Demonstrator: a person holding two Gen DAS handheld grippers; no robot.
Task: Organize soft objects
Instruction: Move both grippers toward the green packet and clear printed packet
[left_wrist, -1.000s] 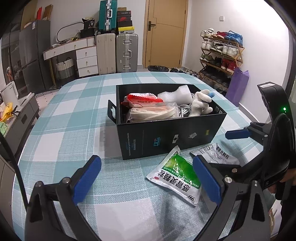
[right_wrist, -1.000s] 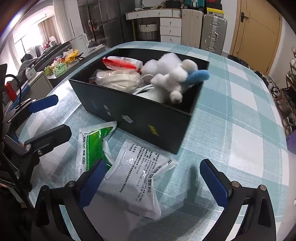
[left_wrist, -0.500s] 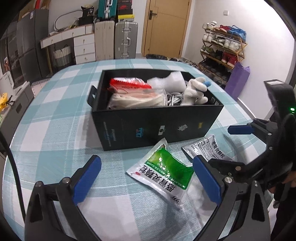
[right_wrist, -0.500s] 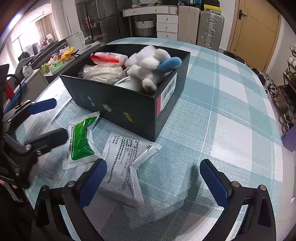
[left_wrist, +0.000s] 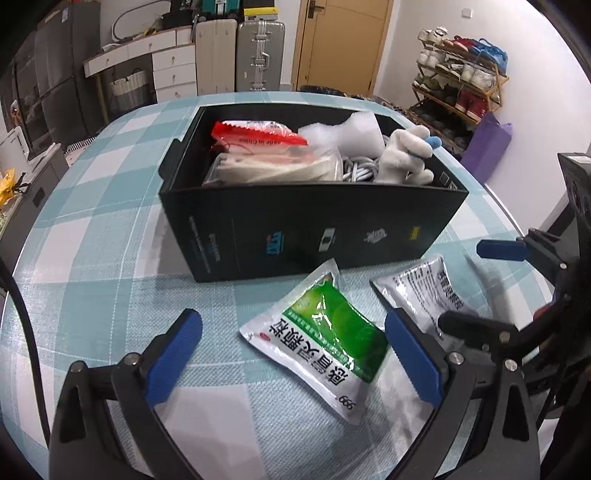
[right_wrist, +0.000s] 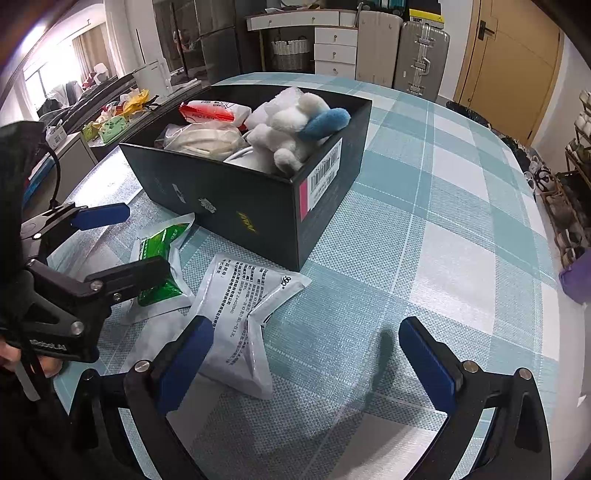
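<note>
A black box (left_wrist: 314, 229) stands on the checked table, also in the right wrist view (right_wrist: 229, 199). It holds a white plush toy with a blue ear (right_wrist: 295, 129), a red-and-white packet (left_wrist: 255, 136), a bagged cloth (left_wrist: 273, 170) and a white cable. A green pouch (left_wrist: 325, 332) lies flat in front of the box, also in the right wrist view (right_wrist: 159, 251). A silver-white pouch (right_wrist: 243, 314) lies beside it. My left gripper (left_wrist: 295, 358) is open and empty, just above the green pouch. My right gripper (right_wrist: 306, 362) is open and empty, next to the silver-white pouch.
The table edge (left_wrist: 517, 229) curves close on the right. Suitcases (left_wrist: 258, 55), drawers (left_wrist: 173, 70) and a door stand at the back. A shoe rack (left_wrist: 461, 74) and a purple bag (left_wrist: 487, 144) are at the right wall. A low cabinet (right_wrist: 107, 125) sits left.
Both grippers moved forward and lower toward the two pouches. The box and pouches look larger and have not moved. Both grippers stayed open.
</note>
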